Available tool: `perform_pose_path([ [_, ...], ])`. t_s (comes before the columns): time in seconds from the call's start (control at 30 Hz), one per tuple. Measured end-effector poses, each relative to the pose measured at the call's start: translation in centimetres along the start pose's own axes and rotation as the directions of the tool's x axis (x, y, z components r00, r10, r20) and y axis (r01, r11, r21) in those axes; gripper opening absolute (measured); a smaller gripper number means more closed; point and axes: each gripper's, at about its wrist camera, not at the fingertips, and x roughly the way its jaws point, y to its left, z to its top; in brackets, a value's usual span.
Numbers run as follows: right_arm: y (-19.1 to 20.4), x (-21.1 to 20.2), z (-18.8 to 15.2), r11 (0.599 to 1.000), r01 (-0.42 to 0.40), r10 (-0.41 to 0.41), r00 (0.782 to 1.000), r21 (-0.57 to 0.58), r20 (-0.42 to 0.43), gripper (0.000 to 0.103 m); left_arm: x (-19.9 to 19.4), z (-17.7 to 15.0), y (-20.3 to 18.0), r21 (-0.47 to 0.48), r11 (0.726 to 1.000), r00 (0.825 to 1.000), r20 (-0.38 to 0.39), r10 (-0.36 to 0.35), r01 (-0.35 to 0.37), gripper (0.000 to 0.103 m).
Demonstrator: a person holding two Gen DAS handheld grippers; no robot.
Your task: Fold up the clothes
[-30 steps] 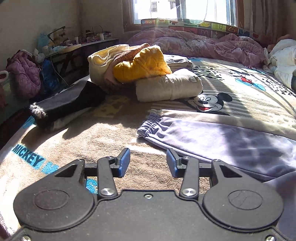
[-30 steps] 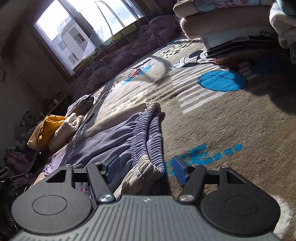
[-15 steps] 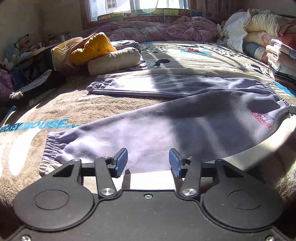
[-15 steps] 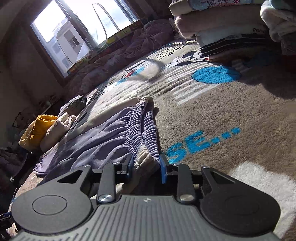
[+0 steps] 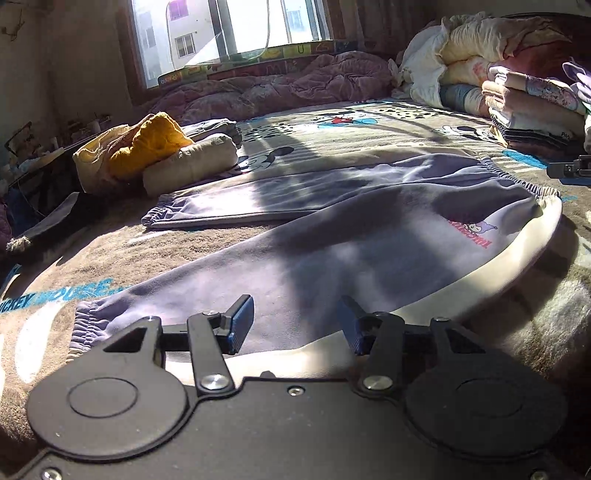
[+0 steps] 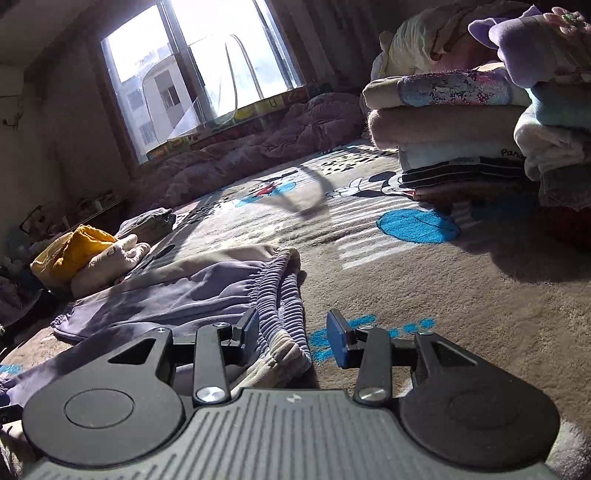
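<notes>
The purple sweatpants (image 5: 332, 236) lie spread flat on the bed (image 5: 369, 136). Both the left gripper (image 5: 295, 325) and the right gripper (image 6: 293, 334) are spread, holding nothing. Pinch both layers of the waistband (image 6: 280, 306) squarely before folding.

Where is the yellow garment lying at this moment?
In both views the yellow garment lies far left on the bed, on a small pile against a rolled cream garment, beyond the purple trousers and below the window.
</notes>
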Motion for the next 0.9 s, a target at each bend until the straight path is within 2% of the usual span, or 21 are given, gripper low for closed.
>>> perform_pose_path([
  [0.07,1.5,0.9,-0.5,0.994,0.004,-0.012,0.998,-0.11,-0.067,0.039,0.1,0.0,-1.0,0.05,0.999,1.0,0.001,-0.014,0.014,0.051],
  [0.13,2.6,1.8,-1.1,0.981,0.014,-0.04,0.991,-0.191,-0.131,0.04,0.0,0.0,-1.7,0.086,0.996,1.0,0.004,-0.028,0.028,0.051],
  [0.2,2.7,2.1,-1.3,0.978,0.029,-0.062,0.986,-0.208,-0.153,0.04,-0.9,0.2,-0.5,0.047,0.998,0.999,0.026,-0.04,0.039,0.052],
  [0.27,2.1,1.3,-0.8,0.987,0.012,-0.034,0.99,-0.16,-0.135,0.039,-1.9,0.5,0.7,0.011,0.999,0.998,0.048,-0.043,0.043,0.052],
  [0.33,1.4,0.3,-0.3,0.993,0.005,-0.016,0.995,-0.116,-0.096,0.041,-2.9,0.4,2.1,-0.01,1.0,0.998,0.067,-0.004,0.004,0.052],
  [0.43,1.1,-0.9,0.2,0.991,0.01,-0.016,0.999,-0.135,-0.046,0.041,-4.3,0.3,4.1,-0.018,0.998,0.994,0.085,0.063,-0.062,0.053],
  [0.53,0.9,-1.6,0.3,0.984,0.008,-0.013,1.0,-0.181,-0.028,0.047,-5.3,-0.3,5.1,0.083,0.983,0.983,0.097,0.154,-0.162,0.057],
  [0.57,0.8,-1.7,0.2,0.98,0.011,-0.016,1.0,-0.2,-0.026,0.047,-5.4,-0.6,5.1,0.139,0.971,0.979,0.097,0.182,-0.194,0.06],
  [0.63,0.9,-2.0,0.2,0.972,0.013,-0.018,1.0,-0.233,-0.021,0.048,-5.2,-1.4,4.9,0.261,0.929,0.965,0.097,0.245,-0.262,0.061],
  [0.73,1.5,-2.3,-0.2,0.948,0.019,-0.025,1.0,-0.317,-0.015,0.048,-4.6,-2.9,4.7,0.427,0.847,0.947,0.086,0.31,-0.316,0.062],
  [0.8,2.0,-2.4,-0.6,0.923,0.018,-0.026,1.0,-0.383,-0.016,0.049,-4.0,-4.3,4.8,0.533,0.78,0.936,0.077,0.342,-0.329,0.062],
  [0.9,3.4,-2.5,-1.8,0.855,0.002,-0.024,0.999,-0.519,-0.036,0.054,-3.4,-6.4,5.5,0.632,0.692,0.917,0.076,0.391,-0.348,0.062],
])
